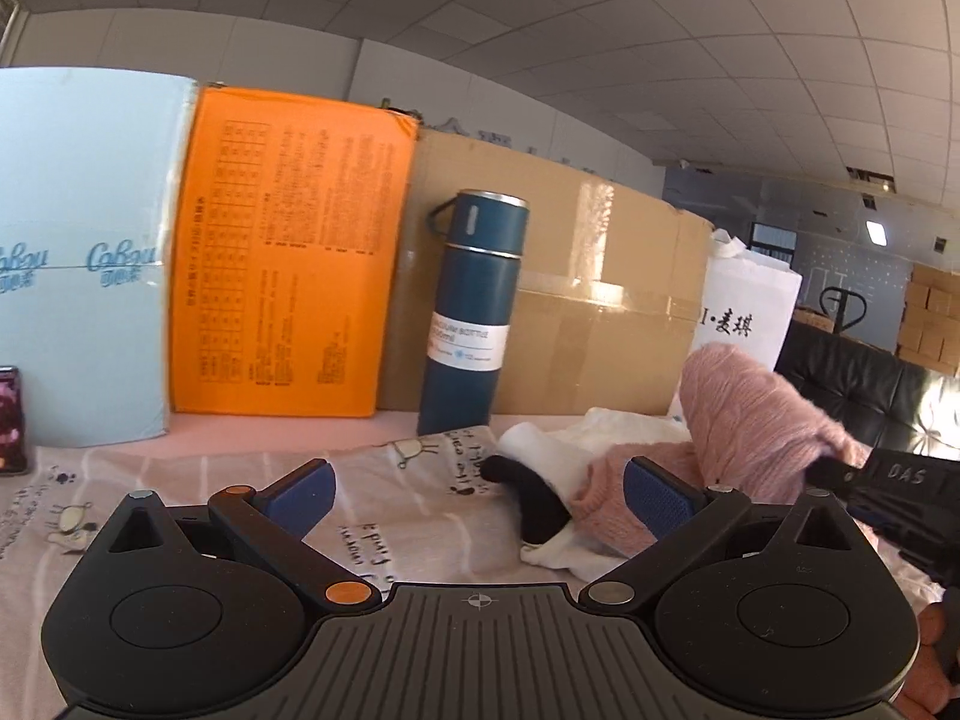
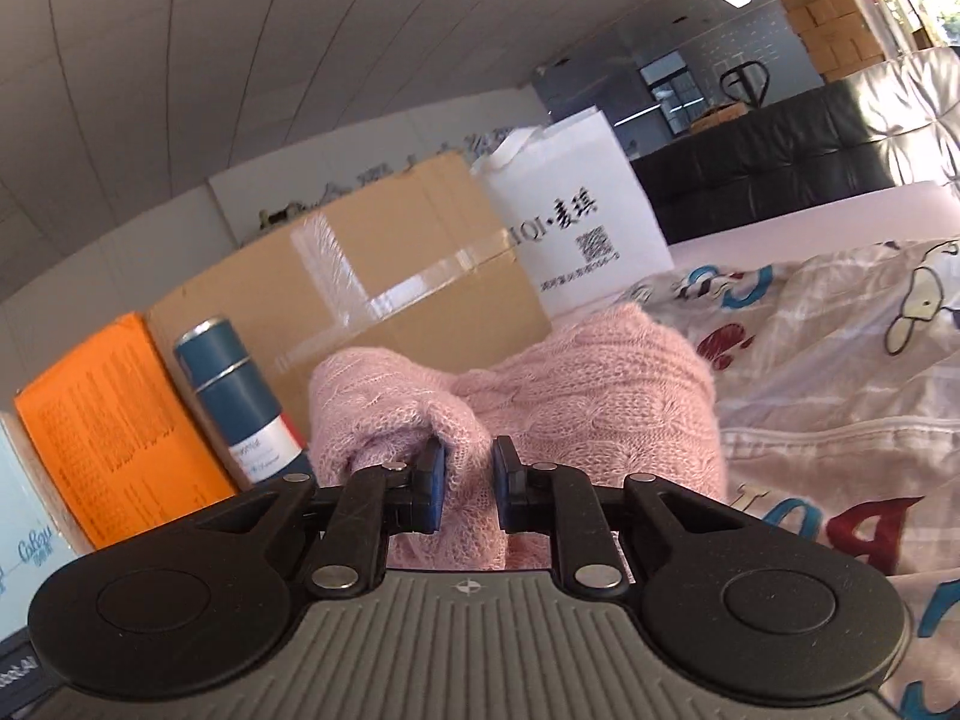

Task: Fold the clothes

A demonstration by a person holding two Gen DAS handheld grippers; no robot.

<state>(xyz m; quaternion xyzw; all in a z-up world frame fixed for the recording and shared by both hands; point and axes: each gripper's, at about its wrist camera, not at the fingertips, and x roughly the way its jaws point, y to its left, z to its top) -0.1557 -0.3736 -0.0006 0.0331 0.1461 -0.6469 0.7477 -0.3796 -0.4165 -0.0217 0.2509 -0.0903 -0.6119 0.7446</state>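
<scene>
Fingers of the right gripper pinch a fold of the pink sweater. Left gripper spread wide, grasping nothing, above the printed sheet.

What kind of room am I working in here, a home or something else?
Likely a warehouse or stockroom, not a home: stacked cartons at the back, a pallet jack, and a grid panel ceiling.

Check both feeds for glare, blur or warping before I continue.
Left wrist view: sunlit glare on the cardboard box, ceiling lines bowed by fisheye, pink sweater slightly soft. Right wrist view: glare on the box tape, horizon tilted, knit sharp.
</scene>
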